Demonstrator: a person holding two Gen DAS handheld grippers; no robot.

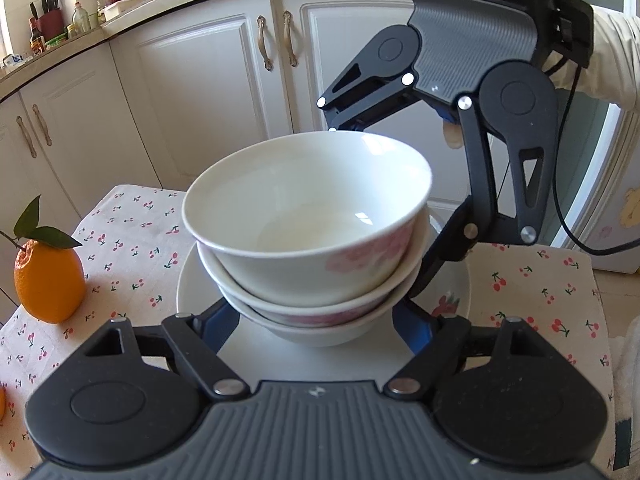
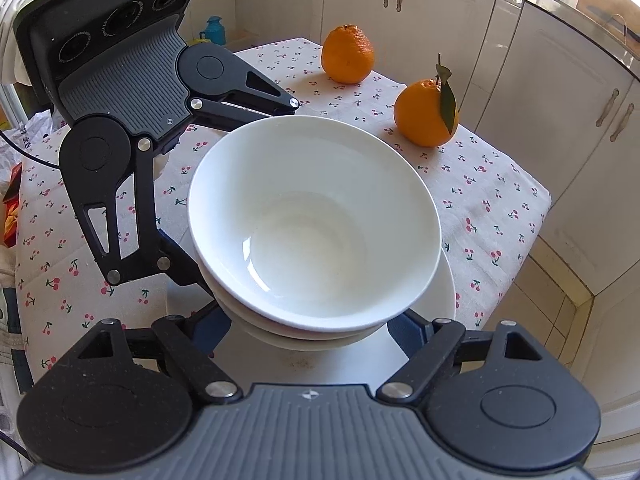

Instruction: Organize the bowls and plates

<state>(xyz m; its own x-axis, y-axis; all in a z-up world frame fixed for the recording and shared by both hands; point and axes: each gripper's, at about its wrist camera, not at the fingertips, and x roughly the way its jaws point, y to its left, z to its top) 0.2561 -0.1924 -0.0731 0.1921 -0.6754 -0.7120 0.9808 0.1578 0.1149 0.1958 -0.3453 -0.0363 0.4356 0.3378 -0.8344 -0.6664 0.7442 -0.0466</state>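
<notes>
Three white bowls with pink flower prints (image 1: 308, 216) (image 2: 312, 220) are stacked on a white plate (image 1: 200, 292) (image 2: 440, 292) on the cherry-print tablecloth. My left gripper (image 1: 316, 322) has its blue fingers (image 1: 220, 320) spread on either side of the bottom bowls, open around the stack. My right gripper (image 2: 312, 330) faces it from the other side, fingers (image 2: 408, 332) likewise spread around the bottom of the stack. The fingertips are hidden under the bowls, so touch cannot be told. The right gripper also shows in the left wrist view (image 1: 404, 216).
Two oranges (image 2: 347, 54) (image 2: 426, 112) sit on the tablecloth (image 2: 480, 184); one shows in the left wrist view (image 1: 50, 280). White kitchen cabinets (image 1: 200, 72) stand behind the table. A teal jug (image 2: 214, 30) and a snack packet (image 2: 12, 208) lie at the table's far side.
</notes>
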